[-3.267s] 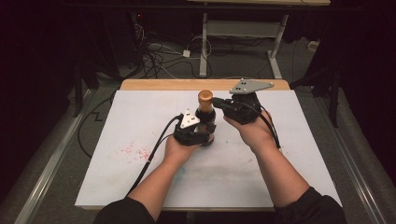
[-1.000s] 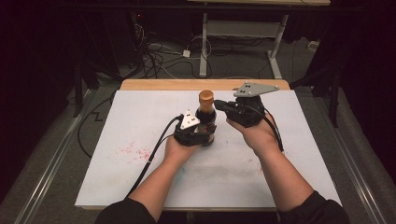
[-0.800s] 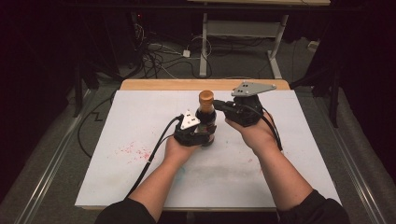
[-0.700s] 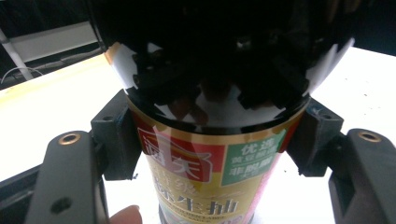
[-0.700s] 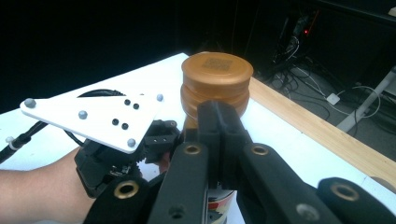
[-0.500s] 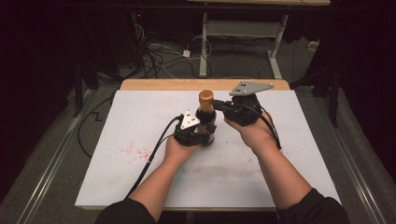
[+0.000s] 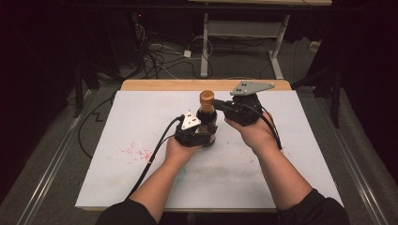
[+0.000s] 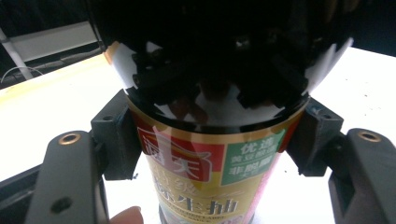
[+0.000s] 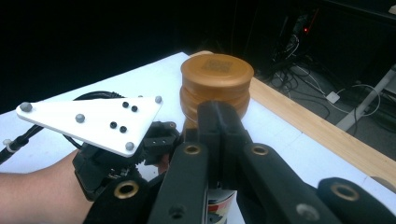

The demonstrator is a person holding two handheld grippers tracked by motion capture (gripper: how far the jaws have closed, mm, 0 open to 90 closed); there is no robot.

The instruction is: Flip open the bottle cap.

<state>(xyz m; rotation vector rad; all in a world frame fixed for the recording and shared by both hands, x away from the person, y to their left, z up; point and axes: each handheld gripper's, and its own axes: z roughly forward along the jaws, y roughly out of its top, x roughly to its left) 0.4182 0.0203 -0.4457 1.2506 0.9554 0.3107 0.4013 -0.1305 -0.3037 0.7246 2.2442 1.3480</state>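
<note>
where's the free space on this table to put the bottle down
The white table top is bare left of the left gripper apart from red specks, and right of the right gripper out to the edge. Crowded only mid-table, around the soy sauce bottle.

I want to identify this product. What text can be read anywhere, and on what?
"优选" on the green panel of the bottle label.
"抽" ends the large black line lower on that label.
Red panel characters: cut off, unreadable.
Square code on the bottle cap: too blurred to read.

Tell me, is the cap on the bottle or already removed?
On. The brown cap sits atop the bottle, which the left gripper holds upright.
</note>
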